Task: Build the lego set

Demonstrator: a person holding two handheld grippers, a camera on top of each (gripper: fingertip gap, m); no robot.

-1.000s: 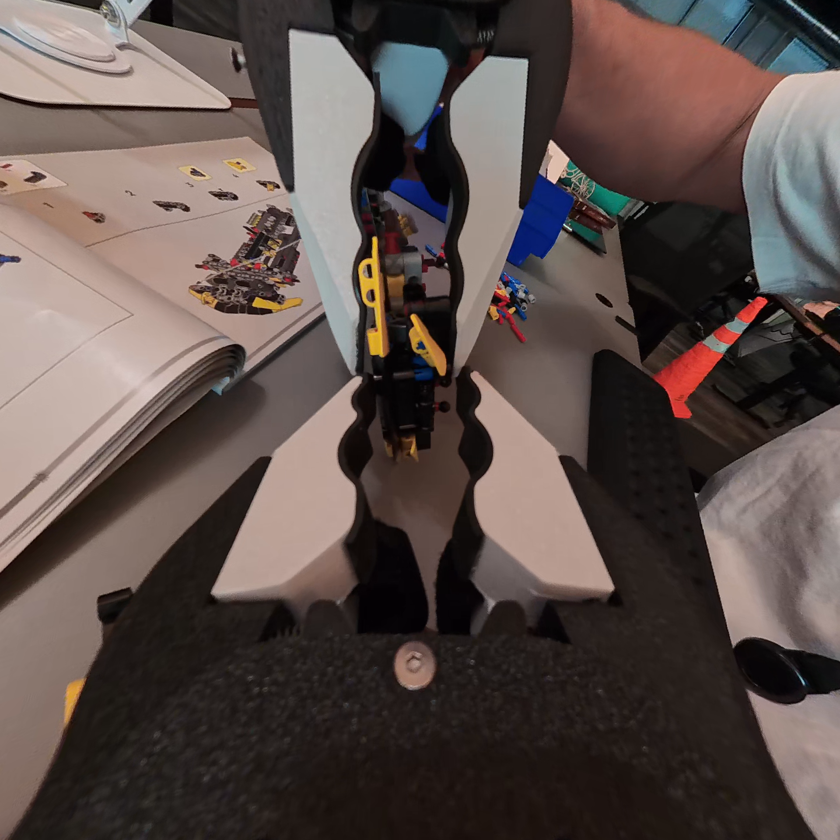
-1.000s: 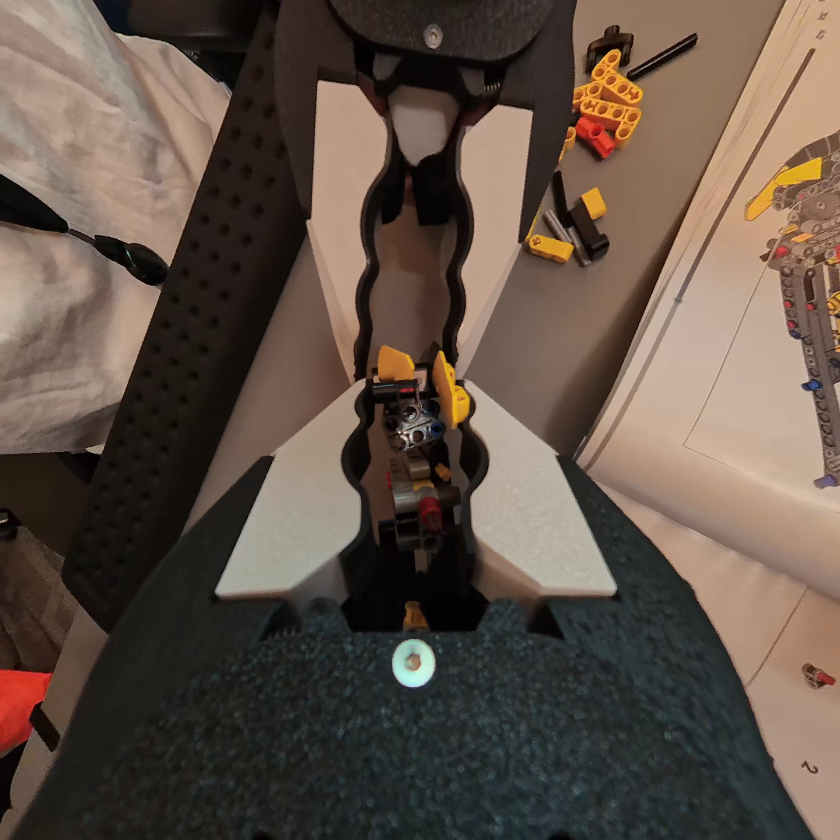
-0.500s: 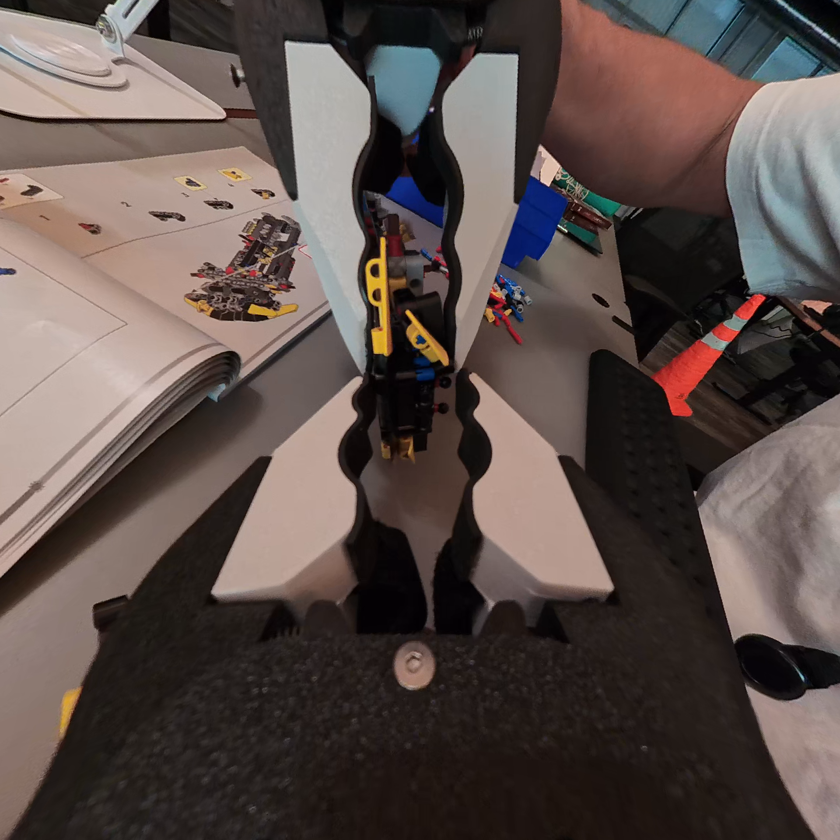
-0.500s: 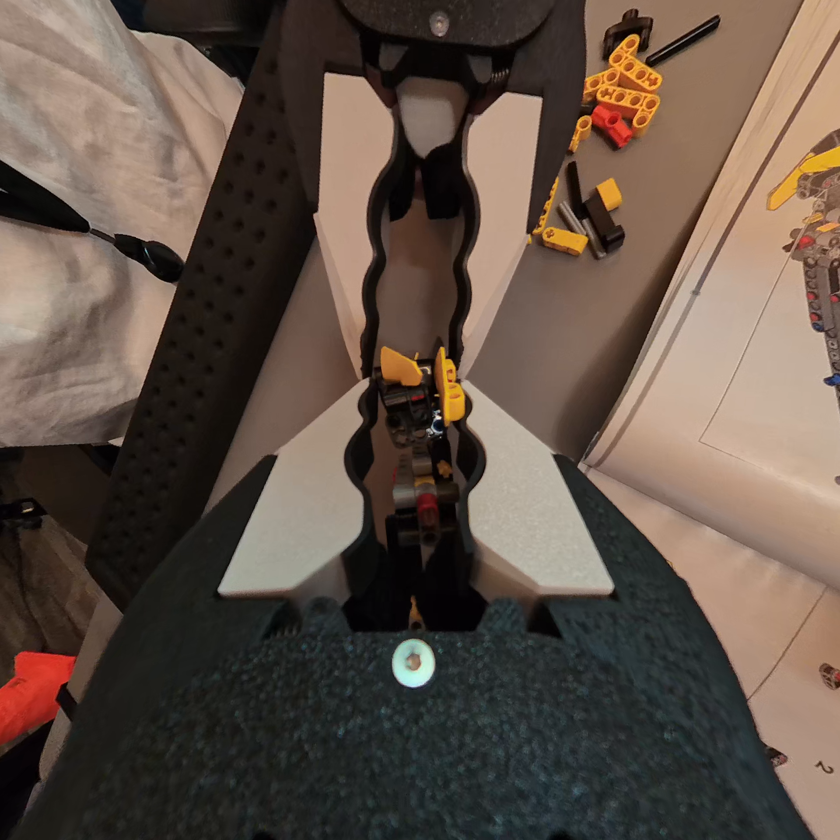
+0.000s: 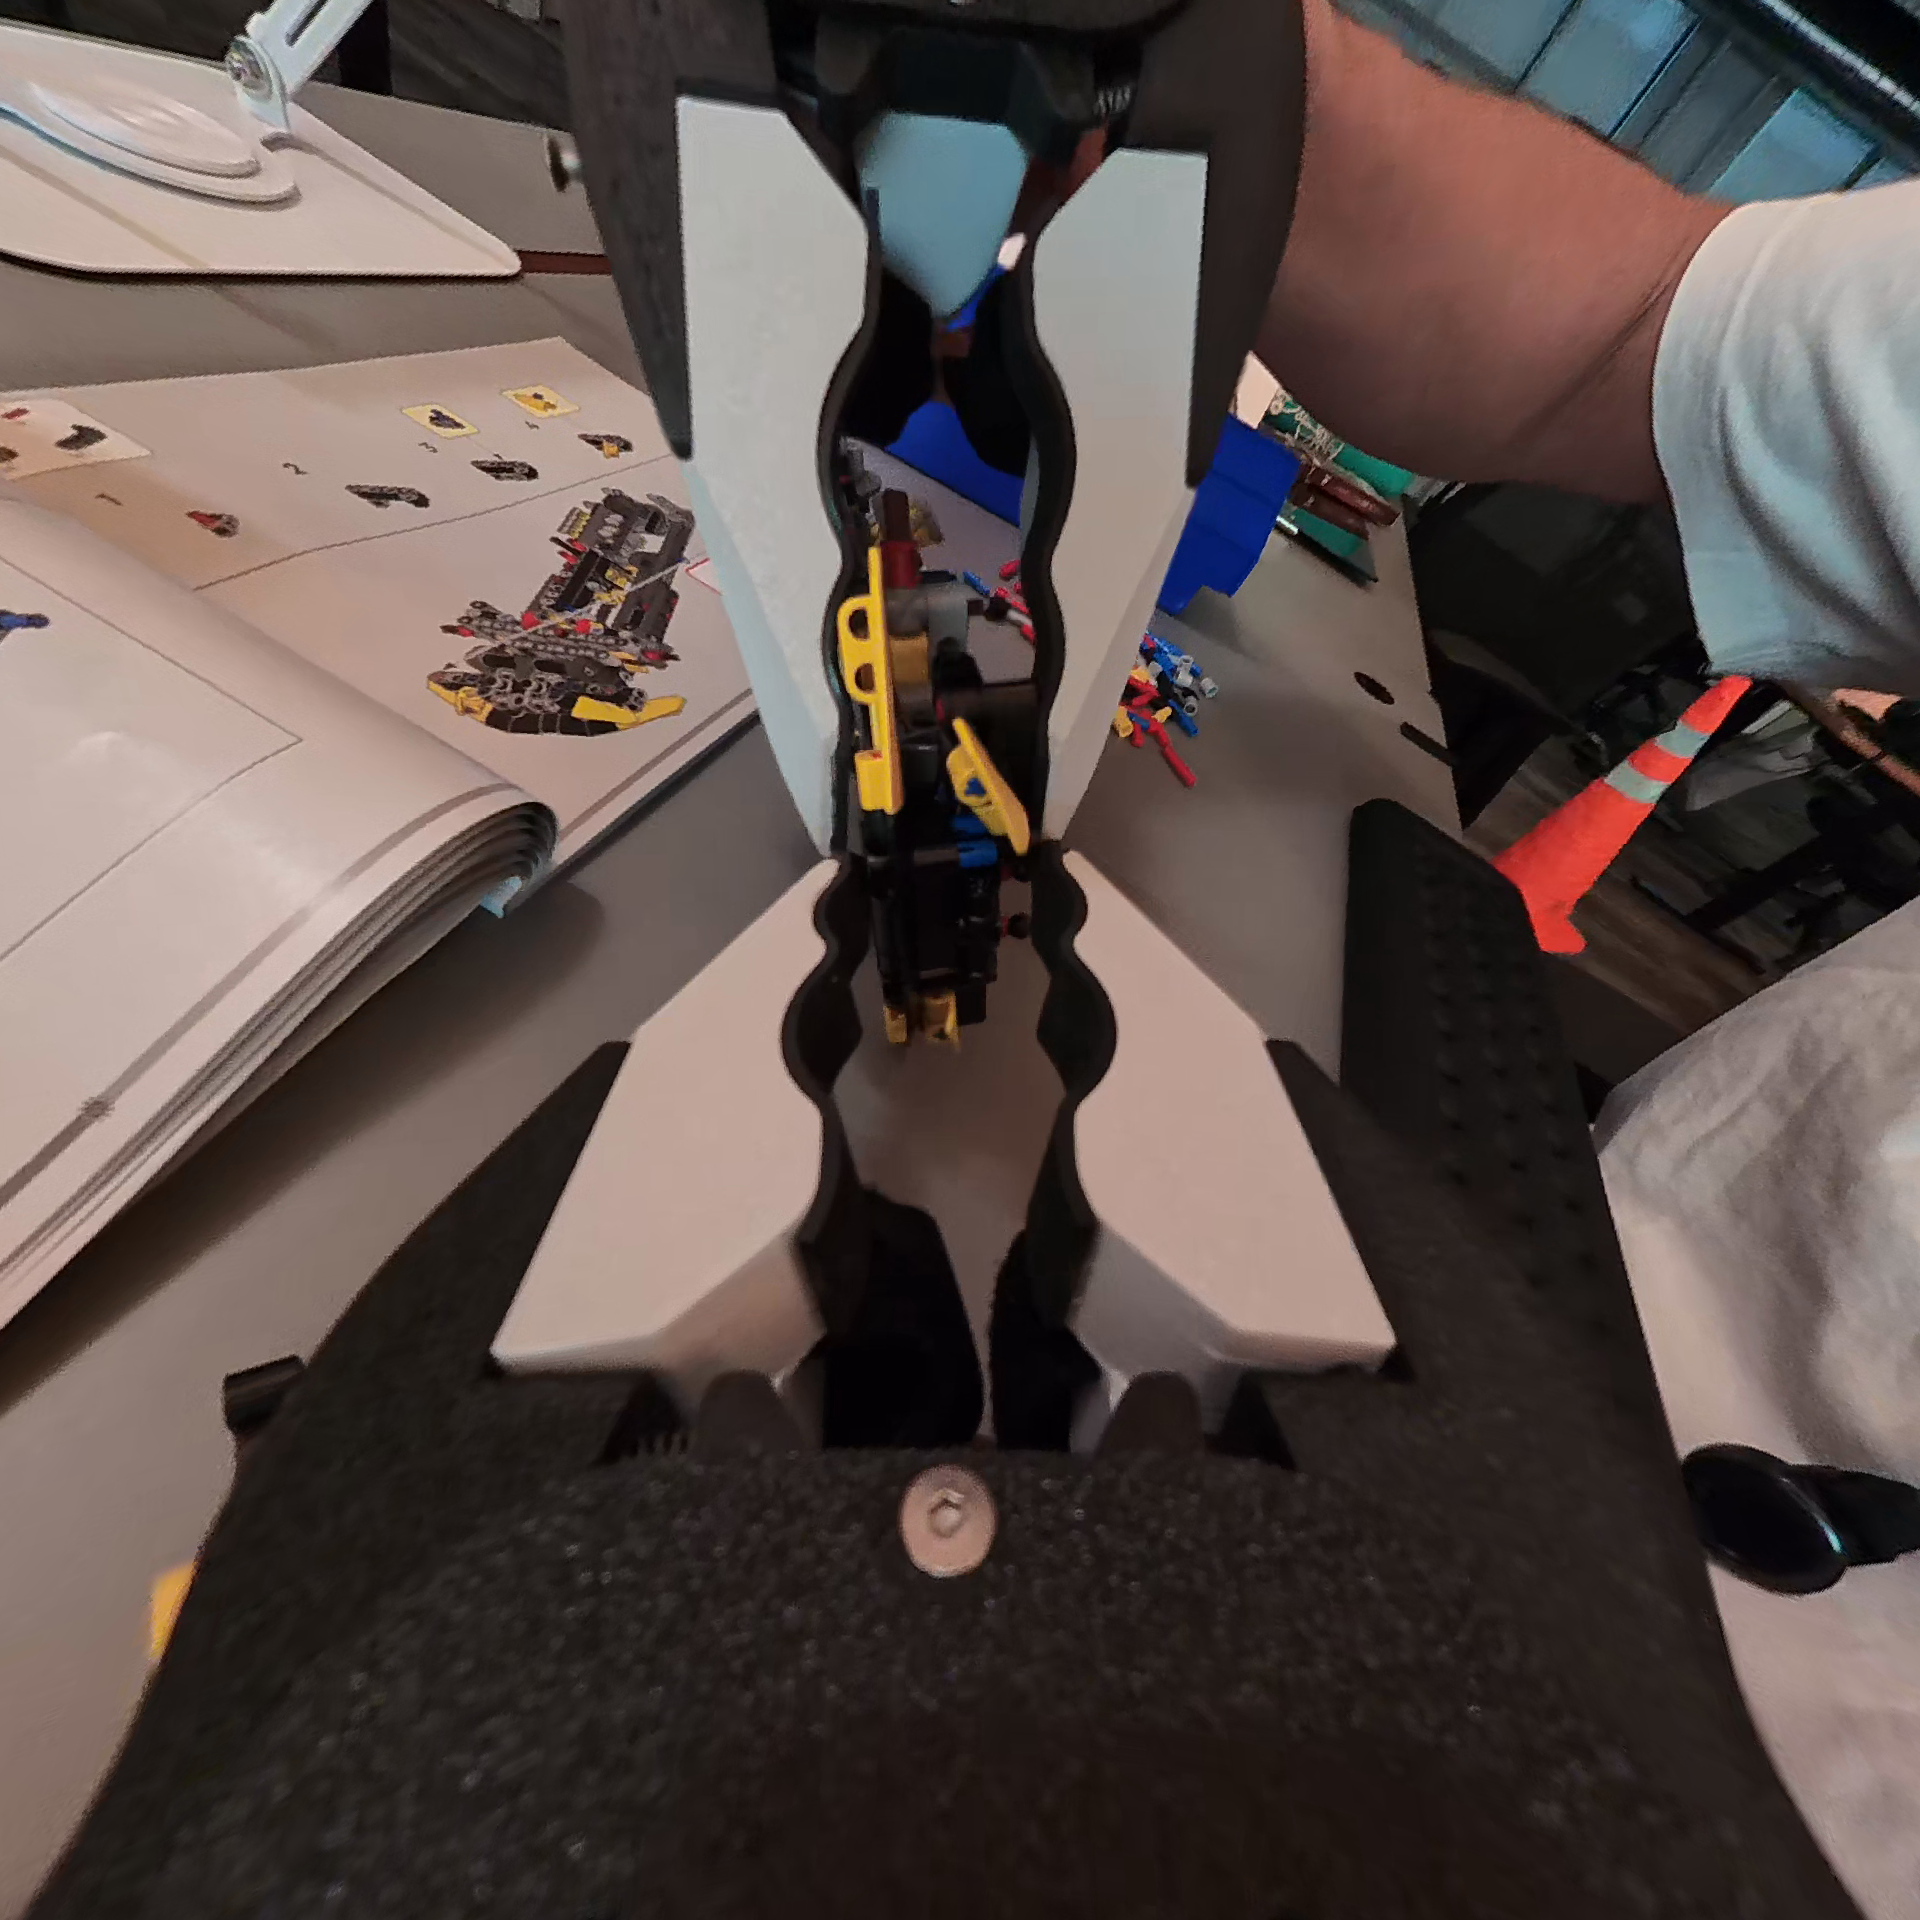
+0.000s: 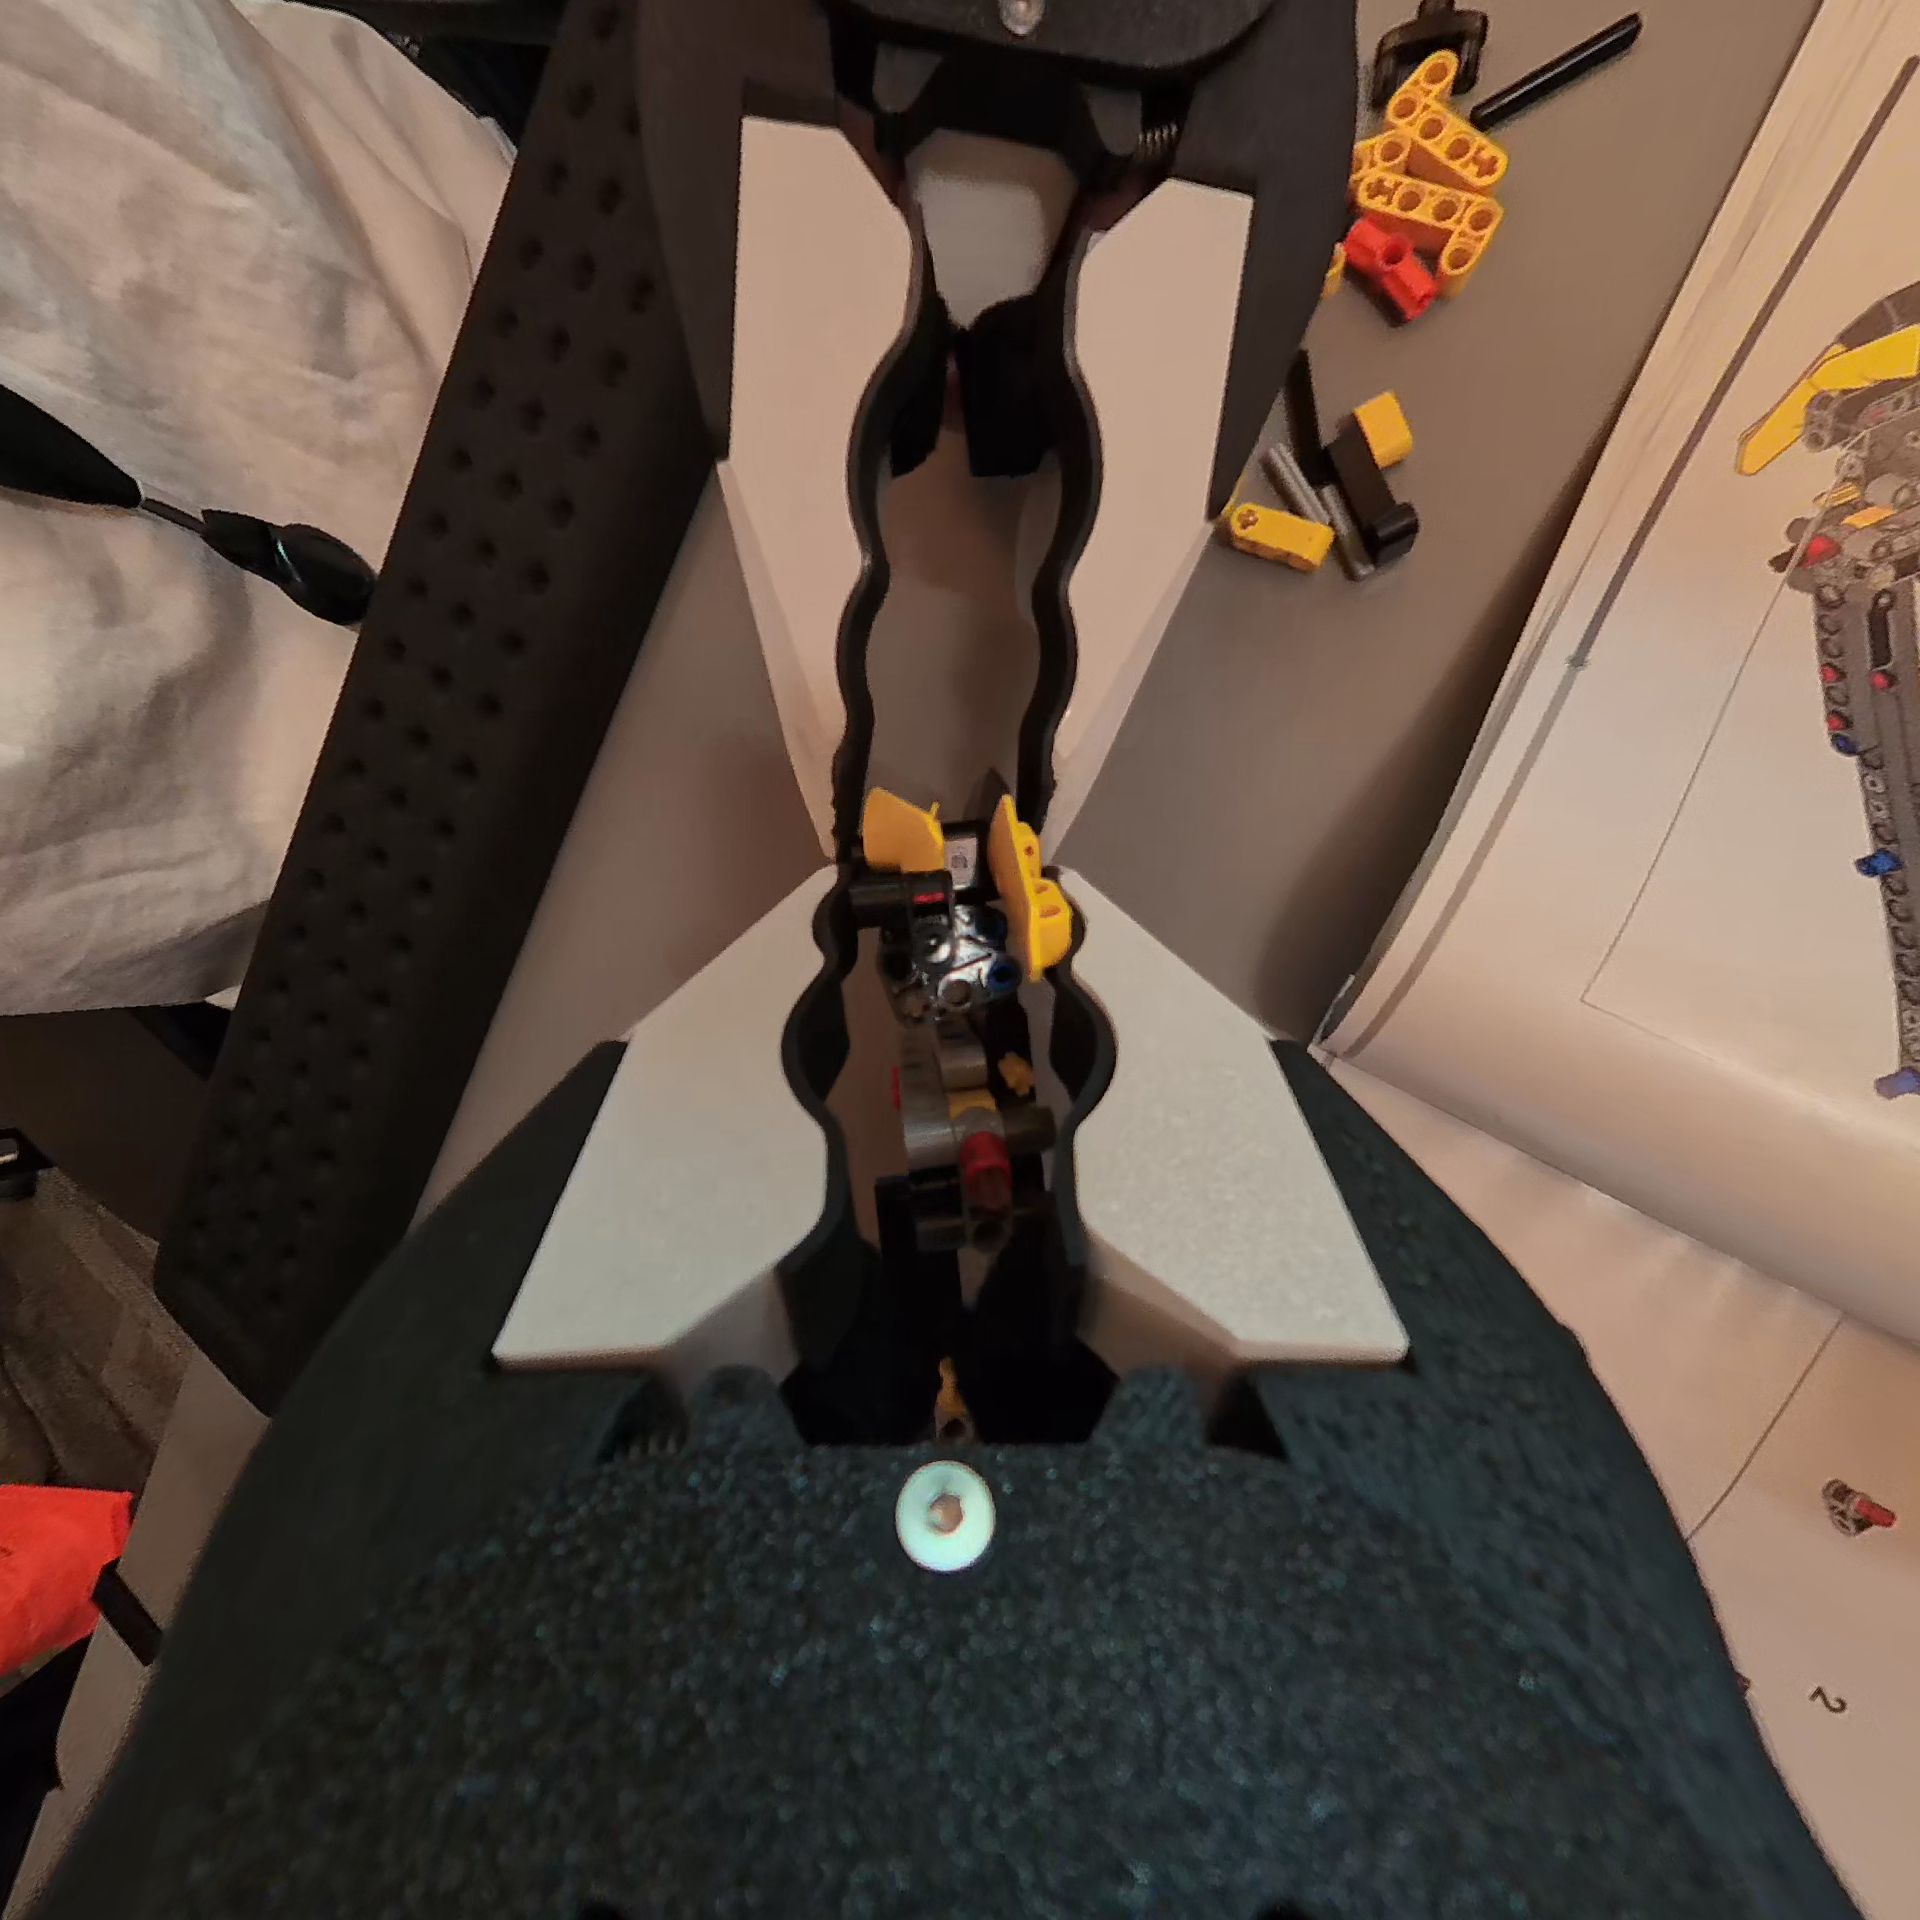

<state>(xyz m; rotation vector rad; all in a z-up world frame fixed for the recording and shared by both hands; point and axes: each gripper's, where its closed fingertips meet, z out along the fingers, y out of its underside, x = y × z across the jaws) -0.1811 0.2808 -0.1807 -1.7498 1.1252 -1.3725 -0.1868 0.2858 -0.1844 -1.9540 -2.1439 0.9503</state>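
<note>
A black and yellow lego model [image 5: 930, 914] with red and blue pins is held above the grey table [image 5: 675, 956]. My two grippers meet tip to tip around it. My left gripper [image 5: 940, 868] is shut on the model's near end, which has small yellow pieces. The right gripper's white fingers [image 5: 758, 436] come in from the top and hold the far part. In the right wrist view my right gripper [image 6: 945, 894] is shut on the model [image 6: 971, 1122], which runs deep between its pads. The left gripper's fingers [image 6: 790, 416] close on its yellow-winged end.
An open instruction booklet [image 5: 260, 748] lies left of the grippers and also shows in the right wrist view [image 6: 1714, 883]. Loose yellow, red and black pieces [image 6: 1429, 197] lie on the table. A pile of small pins [image 5: 1164, 696], blue bins [image 5: 1231, 520], an orange cone [image 5: 1621, 800] and a black perforated strip [image 5: 1455, 1039] surround them.
Both grippers keep their hold and have drifted slightly together over the table. The model has turned a little between the fingers.
</note>
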